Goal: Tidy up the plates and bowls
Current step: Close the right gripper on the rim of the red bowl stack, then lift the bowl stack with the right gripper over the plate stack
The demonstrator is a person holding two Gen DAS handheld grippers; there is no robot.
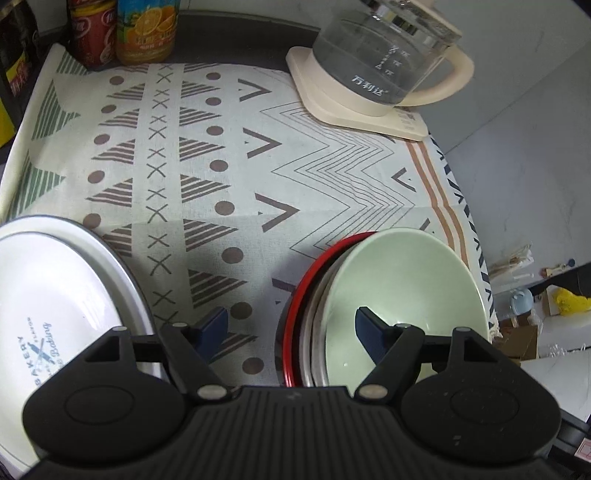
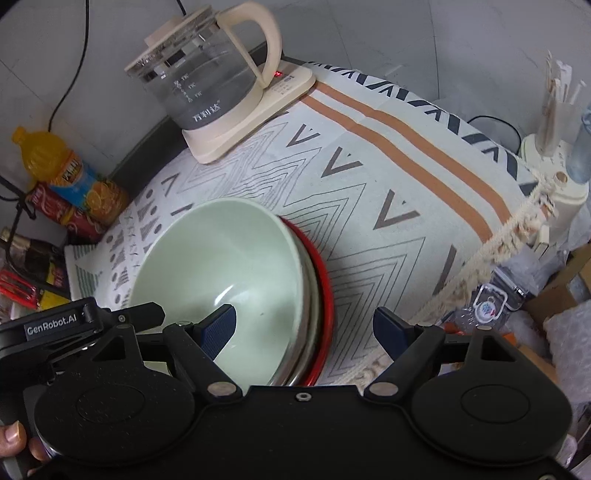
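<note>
Left wrist view: the left gripper (image 1: 291, 326) hovers with its blue-padded fingers spread apart, holding nothing. One finger hangs over the patterned tablecloth (image 1: 221, 166); the other hangs above the hollow of the pale green bowl (image 1: 402, 295), which sits at about 4 o'clock. That bowl is nested in a stack, with a whitish bowl rim (image 1: 319, 314) just outside it and a red bowl (image 1: 295, 314) outermost. At 8 o'clock lie the white plates (image 1: 55, 295), one with blue bakery lettering resting on a larger plate with a dark rim. At 1 o'clock a glass kettle (image 1: 376, 55) stands on its cream base, and at 11 o'clock an orange juice bottle (image 1: 146, 29) stands just beside a red can (image 1: 92, 33).

In the right wrist view, the right gripper (image 2: 304, 328) is also spread wide and grips nothing. Its two fingers straddle the right edge of the bowl stack: one finger lies over the inside of the green bowl (image 2: 221, 266), the other outside the red bowl (image 2: 325, 288), above the cloth. The kettle (image 2: 207, 74) stands at 11 o'clock, the juice bottle (image 2: 70, 173) at 9 o'clock. The left gripper's body (image 2: 55, 325) shows at the 8 o'clock edge.
</note>
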